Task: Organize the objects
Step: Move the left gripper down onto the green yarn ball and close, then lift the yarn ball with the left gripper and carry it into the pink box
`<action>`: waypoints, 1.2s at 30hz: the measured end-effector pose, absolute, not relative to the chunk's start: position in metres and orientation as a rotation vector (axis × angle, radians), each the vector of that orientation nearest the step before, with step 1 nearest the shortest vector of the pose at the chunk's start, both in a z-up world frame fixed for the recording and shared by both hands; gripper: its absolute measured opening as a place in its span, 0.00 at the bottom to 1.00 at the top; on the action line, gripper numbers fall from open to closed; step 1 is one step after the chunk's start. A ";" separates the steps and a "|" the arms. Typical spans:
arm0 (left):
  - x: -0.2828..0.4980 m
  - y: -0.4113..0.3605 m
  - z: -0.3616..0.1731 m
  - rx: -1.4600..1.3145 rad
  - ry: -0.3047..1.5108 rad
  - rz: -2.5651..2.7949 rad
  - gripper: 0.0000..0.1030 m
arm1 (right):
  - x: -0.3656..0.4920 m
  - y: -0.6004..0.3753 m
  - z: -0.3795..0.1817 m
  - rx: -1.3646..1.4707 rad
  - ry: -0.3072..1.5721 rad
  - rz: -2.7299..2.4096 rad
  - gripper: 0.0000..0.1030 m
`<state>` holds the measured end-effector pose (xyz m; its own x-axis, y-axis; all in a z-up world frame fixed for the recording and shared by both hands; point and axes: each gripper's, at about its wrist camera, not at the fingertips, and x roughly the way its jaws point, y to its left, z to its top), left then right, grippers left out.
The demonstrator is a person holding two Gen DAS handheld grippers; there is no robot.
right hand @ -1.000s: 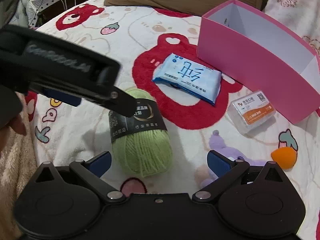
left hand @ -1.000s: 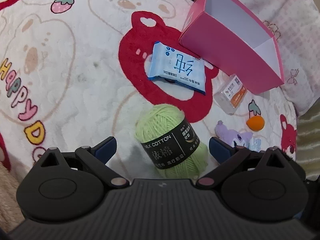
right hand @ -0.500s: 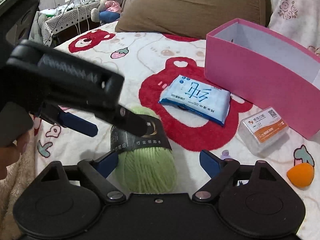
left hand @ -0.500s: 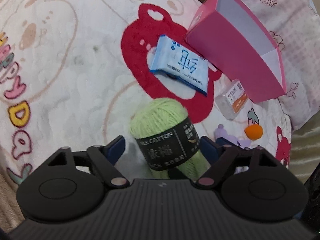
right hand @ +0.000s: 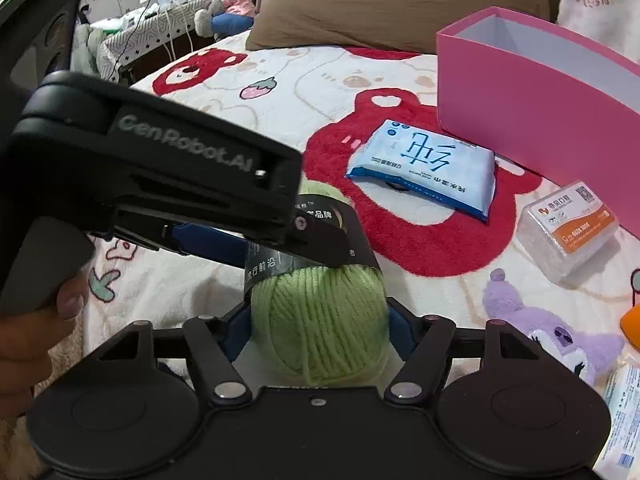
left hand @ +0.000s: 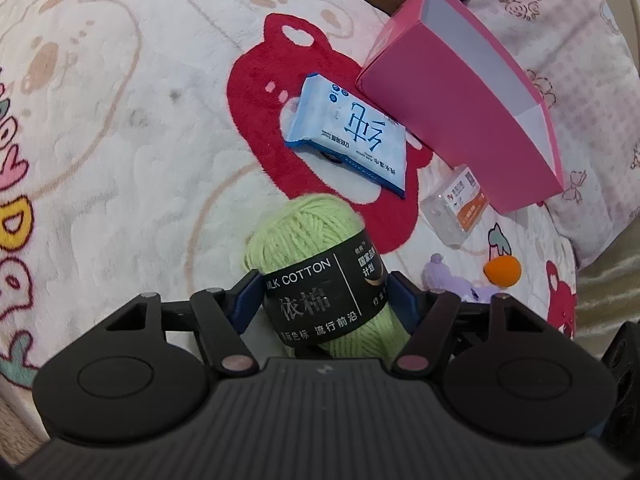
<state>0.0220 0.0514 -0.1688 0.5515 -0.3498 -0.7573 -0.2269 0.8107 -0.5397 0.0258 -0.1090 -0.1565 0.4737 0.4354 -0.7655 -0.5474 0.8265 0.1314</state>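
**Both tongs closing on the yarn ball**

Your left tongs (left hand: 322, 300) and right tongs (right hand: 318, 330) have both just been closing, each with the green yarn ball (left hand: 316, 256) between its blue pads. In the left wrist view the pads sit against the black paper label; in the right wrist view they meet the bare yarn at the near end. Both look clenched on the ball, which lies on the bed blanket (left hand: 120, 140), short of the blue wipes pack (left hand: 352, 136) and well apart from the pink box (left hand: 460, 108).

To do this step well:
- Squeeze only until the ball stops yielding (yarn compresses, so a grip that feels firm may be shallow).
- Lift with both hands together, level, so the label does not slide off one end.
- Keep the two tools from knocking each other; in the right wrist view the left tool crosses right over the ball.
- Clear the wipes pack on the way to the box.

The pink box stands open-topped. What shows of its white inside looks empty, though its floor is hidden in the right wrist view. The small clear case with the orange label (right hand: 568, 228) rests just beside its near wall, outside it, and the purple plush toy (right hand: 560, 336) also lies loose on the blanket.
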 end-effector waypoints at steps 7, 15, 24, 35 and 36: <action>0.020 0.043 -0.166 -0.595 0.998 -0.100 0.58 | 0.026 -0.113 -0.156 -0.109 0.903 0.586 0.63; 0.019 0.032 -0.165 -0.527 1.013 -0.066 0.58 | 0.030 -0.114 -0.169 -0.098 0.933 0.579 0.68; 0.016 0.031 -0.145 -0.555 0.972 -0.111 0.52 | 0.022 -0.120 -0.150 -0.062 0.883 0.570 0.60; 0.013 0.015 -0.106 -0.438 0.950 -0.148 0.52 | 0.018 -0.135 -0.121 0.024 0.868 0.560 0.60; 0.014 0.015 -0.103 -0.436 0.949 -0.152 0.52 | 0.016 -0.137 -0.118 0.034 0.861 0.567 0.60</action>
<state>0.0136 0.0151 -0.1031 0.5794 -0.3136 -0.7523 -0.0628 0.9031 -0.4249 0.0160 -0.1365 -0.1183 0.5142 0.4853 -0.7071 -0.4586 0.8523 0.2514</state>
